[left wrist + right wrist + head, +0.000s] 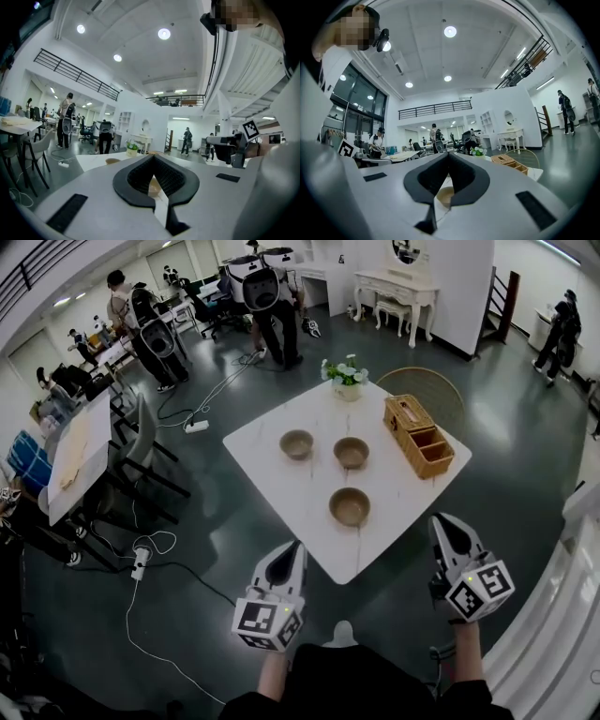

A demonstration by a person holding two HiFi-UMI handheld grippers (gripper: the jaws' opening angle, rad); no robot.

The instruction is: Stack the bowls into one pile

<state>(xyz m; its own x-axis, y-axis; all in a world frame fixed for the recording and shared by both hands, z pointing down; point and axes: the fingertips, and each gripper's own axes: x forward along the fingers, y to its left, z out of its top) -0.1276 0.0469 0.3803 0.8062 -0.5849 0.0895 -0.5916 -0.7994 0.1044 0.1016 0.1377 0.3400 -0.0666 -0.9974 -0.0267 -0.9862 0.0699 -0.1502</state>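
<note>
Hovering off surface (pixel 309 486) edge, left tool (pixel 292 552) and right tool (pixel 442 524) both pinched shut, empty. Near bowl (pixel 350 507) lies 1 o'clock from left tool, 10 o'clock from right tool; left tool looks nearer.

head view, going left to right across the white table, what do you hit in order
left bowl → right bowl → wicker basket. The front bowl and the flower pot line up with the right bowl, so they are left out.
</note>
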